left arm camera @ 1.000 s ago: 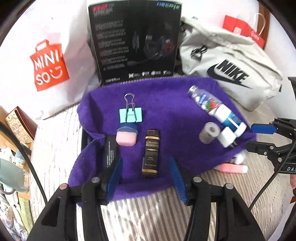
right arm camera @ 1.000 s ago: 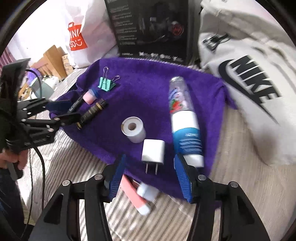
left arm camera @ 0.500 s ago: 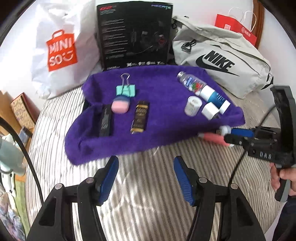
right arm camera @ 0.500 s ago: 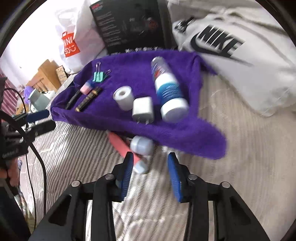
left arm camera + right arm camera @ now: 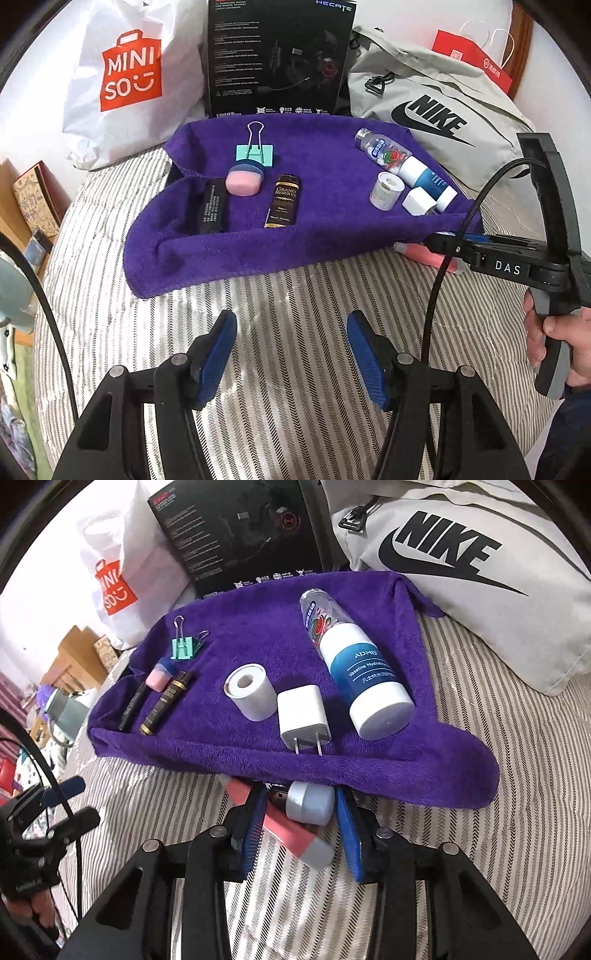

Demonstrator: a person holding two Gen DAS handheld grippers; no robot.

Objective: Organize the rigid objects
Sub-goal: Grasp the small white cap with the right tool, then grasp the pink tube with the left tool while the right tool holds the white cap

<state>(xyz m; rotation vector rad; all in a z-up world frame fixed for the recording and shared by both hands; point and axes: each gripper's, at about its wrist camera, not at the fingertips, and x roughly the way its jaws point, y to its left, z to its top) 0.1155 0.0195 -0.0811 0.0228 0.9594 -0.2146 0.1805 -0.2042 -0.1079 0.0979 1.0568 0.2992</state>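
A small grey-capped container [image 5: 309,802] lies on the striped bed [image 5: 480,746], just beside the near edge of the purple towel [image 5: 258,635] and against a pink tube [image 5: 284,830]. The right gripper [image 5: 301,819] brackets both, jaws narrowly apart on either side; whether the pads actually touch the container cannot be told. On the towel lie a white charger plug [image 5: 303,716], a white roll [image 5: 251,696], a blue-and-white lotion bottle [image 5: 365,675], a clear bottle [image 5: 319,614], a brown tube [image 5: 166,701], a black tube [image 5: 133,705], a pink eraser [image 5: 159,675] and a teal binder clip [image 5: 183,646]. The left gripper [image 5: 291,354] hovers over bare bedding, jaws wide apart, holding nothing. A grey Nike bag [image 5: 461,572] lies behind.
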